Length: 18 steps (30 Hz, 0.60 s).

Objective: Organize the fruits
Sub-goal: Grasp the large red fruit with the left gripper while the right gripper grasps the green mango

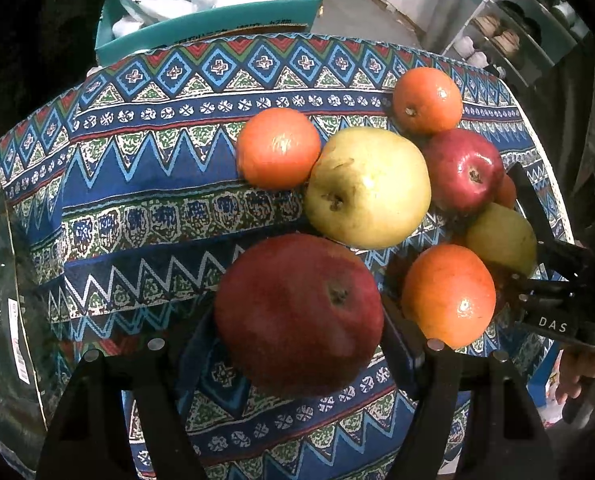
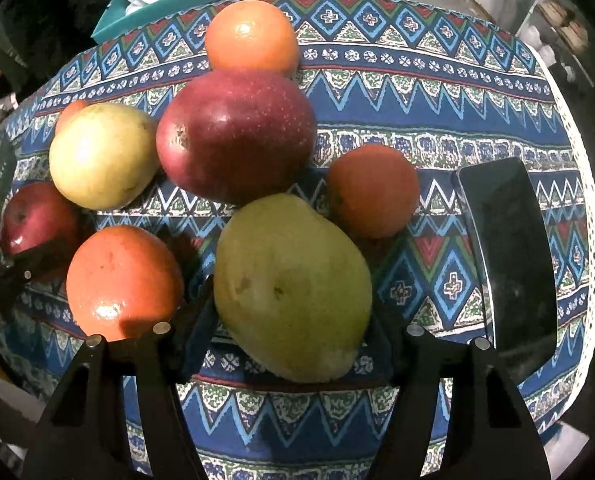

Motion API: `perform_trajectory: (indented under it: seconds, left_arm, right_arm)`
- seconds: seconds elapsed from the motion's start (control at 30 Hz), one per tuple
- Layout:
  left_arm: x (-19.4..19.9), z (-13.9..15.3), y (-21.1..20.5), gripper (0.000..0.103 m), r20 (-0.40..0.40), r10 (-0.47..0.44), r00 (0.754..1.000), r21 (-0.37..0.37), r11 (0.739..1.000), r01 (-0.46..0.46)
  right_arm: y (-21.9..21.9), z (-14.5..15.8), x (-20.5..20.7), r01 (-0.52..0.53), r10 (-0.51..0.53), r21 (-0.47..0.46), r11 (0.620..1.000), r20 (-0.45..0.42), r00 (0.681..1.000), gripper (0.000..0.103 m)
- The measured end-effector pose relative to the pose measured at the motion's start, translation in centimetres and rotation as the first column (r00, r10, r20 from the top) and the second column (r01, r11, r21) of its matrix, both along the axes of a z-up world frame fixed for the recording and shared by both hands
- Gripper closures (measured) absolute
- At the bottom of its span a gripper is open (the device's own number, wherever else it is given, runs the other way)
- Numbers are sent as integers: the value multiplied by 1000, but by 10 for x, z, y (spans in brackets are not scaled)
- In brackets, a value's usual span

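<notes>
My left gripper, two matte black plastic fingers rising from the bottom of its frame, is clamped on a large round red apple with dull, mottled skin and a dry brown stem pit. Both pads sit against the apple's sides. To the right in this view, a glossy orange lies just beside the apple. Above it is a broad, smooth yellow-green apple. An orange touches that apple's upper left. At upper right lie a shiny dark-red apple and another orange. At the left edge curves the rim of a clear glass bowl with a barcode sticker.

My right gripper, the same black pair low in its frame, is grasping a green, egg-shaped mango with matte, faintly speckled skin; the pads meet its lower flanks. A dimpled orange sits at lower left. A big red apple is above centre, with an orange at the top. A shadowed orange lies to the right. At far right lies a flat black phone with rounded corners and a reflective screen.

Everything rests on a woven tablecloth, patterned in blue, white, green and red zigzags and diamonds. A teal box holding crinkled plastic bags stands at the upper left.
</notes>
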<state>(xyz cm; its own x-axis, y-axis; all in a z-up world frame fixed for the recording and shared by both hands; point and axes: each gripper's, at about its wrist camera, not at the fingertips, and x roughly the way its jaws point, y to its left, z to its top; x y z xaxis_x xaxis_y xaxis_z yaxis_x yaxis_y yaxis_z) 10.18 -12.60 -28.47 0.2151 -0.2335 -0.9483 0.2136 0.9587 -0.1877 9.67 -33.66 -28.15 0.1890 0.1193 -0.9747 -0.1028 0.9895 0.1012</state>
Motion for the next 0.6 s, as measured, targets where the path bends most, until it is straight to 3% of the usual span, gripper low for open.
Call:
perform_trajectory:
  seconds: [0.33,0.6]
  left_arm:
    - [-3,2,4,27,20,-6,1000,6,1000,6]
    - [-10,21,15,27,65,9,998,22,1000,-10]
  right_arm:
    - [4,-1,1,-19,19,-15,1000,32,999,37]
    - [3,22,-7,4,2,-43,999,127,992,37]
